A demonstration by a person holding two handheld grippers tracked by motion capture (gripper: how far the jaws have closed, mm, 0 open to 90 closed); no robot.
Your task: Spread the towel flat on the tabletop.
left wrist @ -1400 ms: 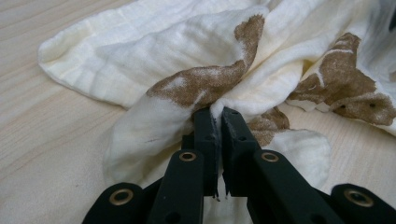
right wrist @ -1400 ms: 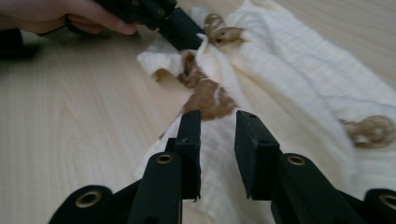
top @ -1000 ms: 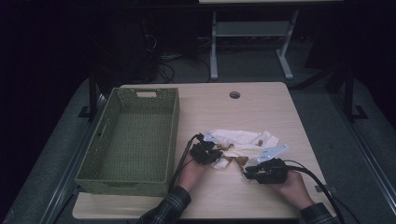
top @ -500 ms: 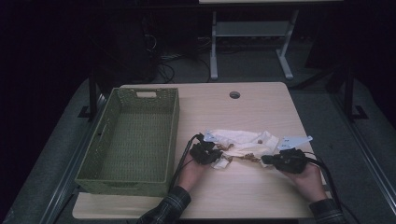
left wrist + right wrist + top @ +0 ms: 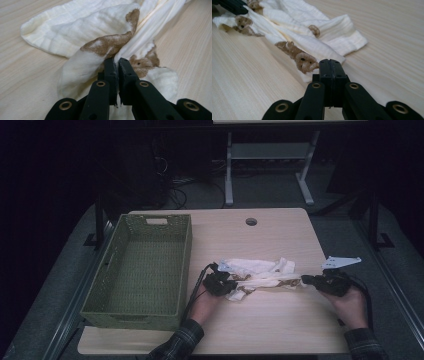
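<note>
The cream ribbed cloth with brown bear prints (image 5: 260, 272) lay on the light wooden table (image 5: 270, 320), right of the green woven rectangular basket (image 5: 140, 270) and just apart from it. In the high view, one edge of the cloth was drawn out into a taut band between the two grippers, while the remainder lay bunched on the table behind that band.

The left gripper (image 5: 223, 282) was at the left end of the band. In the left gripper view its jaws were nearly closed, with a fold of cloth (image 5: 110, 47) pinched between them. The left hand (image 5: 204, 304) rested on the table behind it.

The right gripper (image 5: 306, 281) was at the right end of the band, near the table's right edge. In the right gripper view its jaws were pressed together at the corner of the cloth (image 5: 312, 47); the cloth between the jaws was hidden, but the band ran taut to them.
</note>
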